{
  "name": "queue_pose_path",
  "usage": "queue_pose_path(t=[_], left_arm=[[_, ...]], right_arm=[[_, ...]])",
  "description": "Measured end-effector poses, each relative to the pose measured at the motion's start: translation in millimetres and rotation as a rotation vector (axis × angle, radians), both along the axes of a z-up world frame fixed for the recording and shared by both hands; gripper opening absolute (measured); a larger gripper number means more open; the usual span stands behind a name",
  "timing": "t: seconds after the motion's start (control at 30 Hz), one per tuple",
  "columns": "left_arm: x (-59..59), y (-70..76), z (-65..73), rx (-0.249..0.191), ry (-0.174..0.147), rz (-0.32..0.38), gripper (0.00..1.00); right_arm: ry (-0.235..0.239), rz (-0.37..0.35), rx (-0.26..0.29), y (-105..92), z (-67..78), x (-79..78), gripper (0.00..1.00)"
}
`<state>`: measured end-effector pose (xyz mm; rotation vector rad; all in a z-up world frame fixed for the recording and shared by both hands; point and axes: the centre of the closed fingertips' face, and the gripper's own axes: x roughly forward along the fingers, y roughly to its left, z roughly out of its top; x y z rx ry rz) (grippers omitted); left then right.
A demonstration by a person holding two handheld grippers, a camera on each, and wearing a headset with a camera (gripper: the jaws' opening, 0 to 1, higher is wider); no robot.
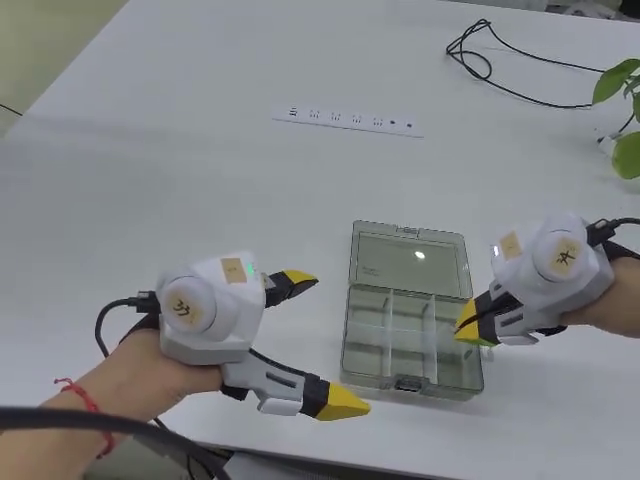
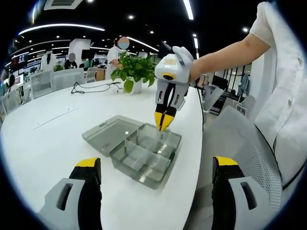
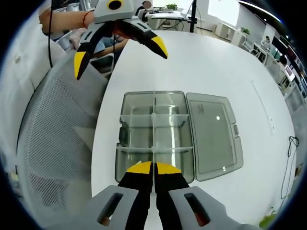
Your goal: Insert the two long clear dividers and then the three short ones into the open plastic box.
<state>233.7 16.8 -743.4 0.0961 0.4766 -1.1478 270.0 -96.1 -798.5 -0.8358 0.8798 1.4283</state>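
Left gripper [image 1: 325, 342] hovering wide open, gripping nothing, beside plastic box [image 1: 351, 330]. Right gripper [image 1: 468, 328] hanging over box edge, jaws pressed together. Dividers [image 3: 154, 117] standing inside.

The left claw [image 1: 325, 342] and the right claw [image 1: 468, 330] both have white bodies, grey-and-black jaws tipped in yellow, and a round tan sticker with a dark mark. Between the two claws, the plastic box [image 1: 350, 340] is smoky grey and see-through, its dividers [image 1: 405, 315] are clear and colourless, and the surface [image 1: 200, 150] is plain white. Beyond the claws are a white power strip [image 1: 350, 118] with small dark markings, a black cable [image 1: 500, 70] and green plant leaves [image 1: 625, 80]. A red cord [image 1: 85, 398] circles the wrist behind the left claw.
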Motion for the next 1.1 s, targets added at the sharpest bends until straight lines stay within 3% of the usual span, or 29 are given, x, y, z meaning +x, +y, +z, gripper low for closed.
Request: queue_pose_path(t=[0.6, 1.1], left_arm=[[0.5, 2.8, -0.6, 0.005, 0.004, 0.005, 0.99], [0.4, 3.7, -1.1, 0.010, 0.005, 0.003, 1.00]], right_arm=[[-0.022, 0.007, -0.031, 0.7, -19.9, 0.6, 0.03], [-0.033, -0.007, -0.032, 0.5, -20.1, 0.9, 0.03]])
